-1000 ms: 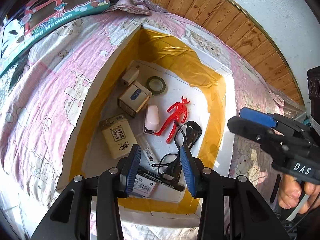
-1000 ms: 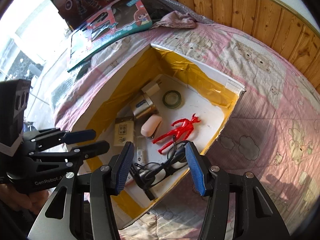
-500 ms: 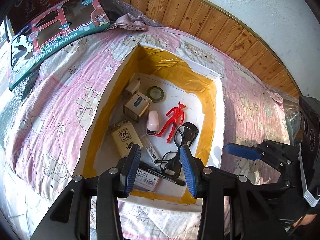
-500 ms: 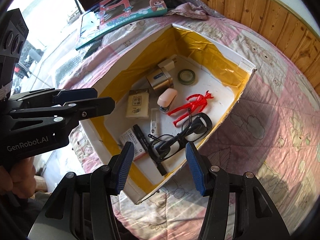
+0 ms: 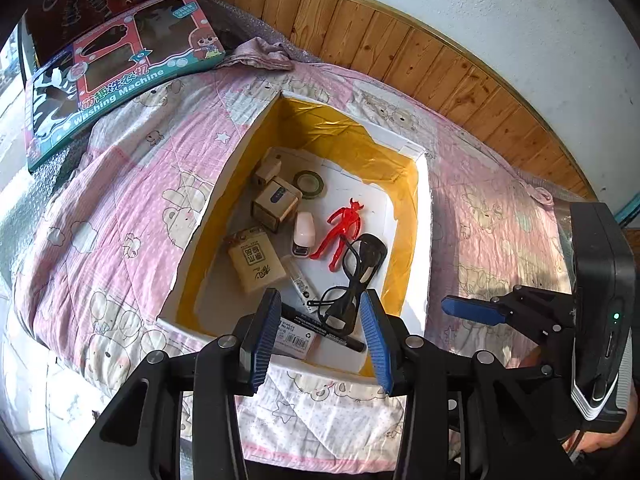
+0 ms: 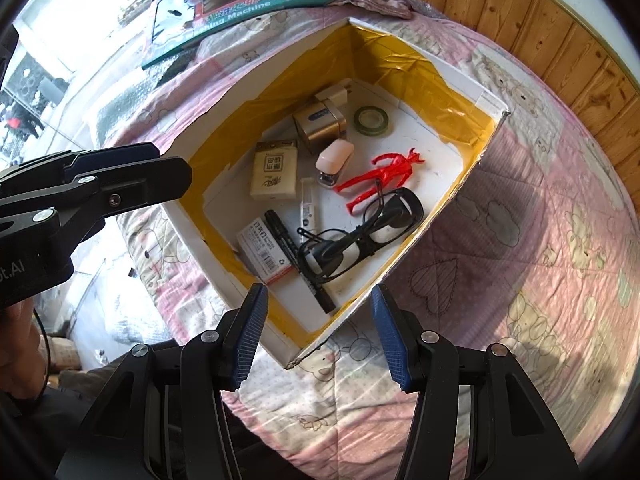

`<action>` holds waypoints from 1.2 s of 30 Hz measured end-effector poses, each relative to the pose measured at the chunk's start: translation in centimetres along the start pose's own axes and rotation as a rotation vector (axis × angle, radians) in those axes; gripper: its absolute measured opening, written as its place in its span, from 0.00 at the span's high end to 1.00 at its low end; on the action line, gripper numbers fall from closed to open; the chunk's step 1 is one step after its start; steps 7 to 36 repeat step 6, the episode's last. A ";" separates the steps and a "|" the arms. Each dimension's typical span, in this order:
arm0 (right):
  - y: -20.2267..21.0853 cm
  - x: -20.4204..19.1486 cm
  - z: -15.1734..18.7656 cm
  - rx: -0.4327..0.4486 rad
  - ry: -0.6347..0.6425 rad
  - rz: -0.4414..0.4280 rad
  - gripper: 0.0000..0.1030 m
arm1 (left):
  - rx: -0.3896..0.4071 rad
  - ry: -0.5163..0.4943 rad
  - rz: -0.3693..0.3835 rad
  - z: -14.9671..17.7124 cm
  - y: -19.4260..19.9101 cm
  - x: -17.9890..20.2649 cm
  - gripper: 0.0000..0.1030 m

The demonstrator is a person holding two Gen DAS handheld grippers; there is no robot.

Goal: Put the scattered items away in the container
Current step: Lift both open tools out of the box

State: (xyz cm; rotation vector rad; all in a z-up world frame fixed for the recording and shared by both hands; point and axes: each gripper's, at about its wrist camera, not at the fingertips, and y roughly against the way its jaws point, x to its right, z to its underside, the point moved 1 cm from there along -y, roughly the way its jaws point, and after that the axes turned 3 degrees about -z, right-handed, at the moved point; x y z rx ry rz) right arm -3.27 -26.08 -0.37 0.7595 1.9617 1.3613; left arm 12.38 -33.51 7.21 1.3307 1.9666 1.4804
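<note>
Pink quilt [image 6: 520, 240] bare of loose items; both grippers hung empty over the box [image 6: 452, 80].

The box sat ahead of and below the left gripper [image 5: 320, 336] and right gripper [image 6: 316, 336], each with jaws spread, holding nothing, presumably because the tidying looked done: glasses [image 6: 360, 236] nearest, then the marker [image 6: 296, 256], red figure [image 6: 384, 176], and tape roll [image 6: 371, 120] farthest.

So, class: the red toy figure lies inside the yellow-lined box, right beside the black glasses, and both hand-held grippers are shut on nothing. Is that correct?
Not quite. The red toy figure does lie in the yellow-lined box beside the black glasses, but both wrist views show the left hand-held gripper and the right hand-held gripper open, holding nothing.
</note>
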 end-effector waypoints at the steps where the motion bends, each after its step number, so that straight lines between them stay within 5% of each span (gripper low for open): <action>1: 0.2 -0.1 0.1 0.005 0.001 0.001 0.45 | 0.003 0.002 -0.001 0.1 0.1 0.0 0.58; 36: 0.9 -1.0 -0.1 0.017 0.017 0.004 0.45 | 0.013 -0.002 0.003 0.3 0.8 0.0 0.58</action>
